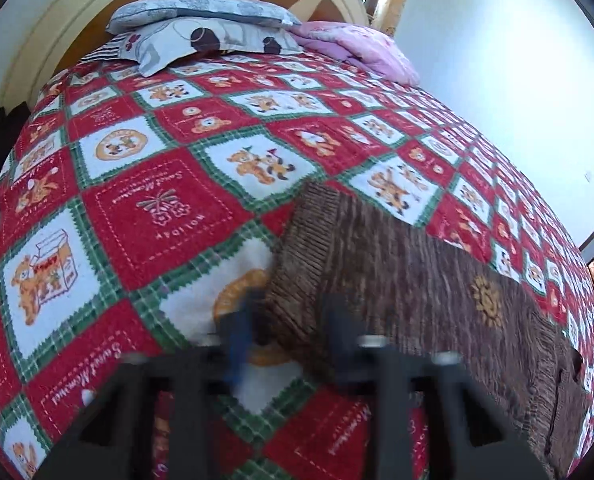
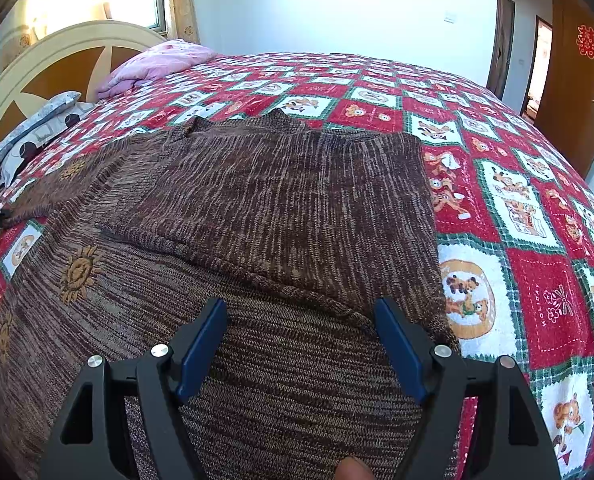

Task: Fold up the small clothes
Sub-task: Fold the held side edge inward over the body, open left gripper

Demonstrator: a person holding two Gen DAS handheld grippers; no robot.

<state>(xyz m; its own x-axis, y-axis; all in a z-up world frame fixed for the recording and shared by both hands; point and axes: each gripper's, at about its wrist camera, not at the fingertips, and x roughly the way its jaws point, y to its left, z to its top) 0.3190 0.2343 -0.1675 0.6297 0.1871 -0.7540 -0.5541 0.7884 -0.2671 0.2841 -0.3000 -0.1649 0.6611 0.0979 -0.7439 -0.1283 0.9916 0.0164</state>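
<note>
One brown knitted sweater lies spread on the bed, over a red, white and green checked blanket. In the right wrist view its neck opening points away toward the far side of the bed, and its ribbed hem lies close under the camera, so its long axis runs from the near edge across the bed. One sleeve stretches out to the left toward the headboard; the right-hand side has been folded in over the body, leaving a straight edge along the blanket. Small yellow sun motifs dot the knit.

Over the near part of the sweater, the right gripper hovers with its blue-padded fingers spread wide apart and nothing between them.

In the left wrist view, the left gripper is blurred; its fingers sit at the ribbed cuff of the outstretched sleeve, but whether they pinch it cannot be told. Pillows and a pink quilt lie by the headboard.
</note>
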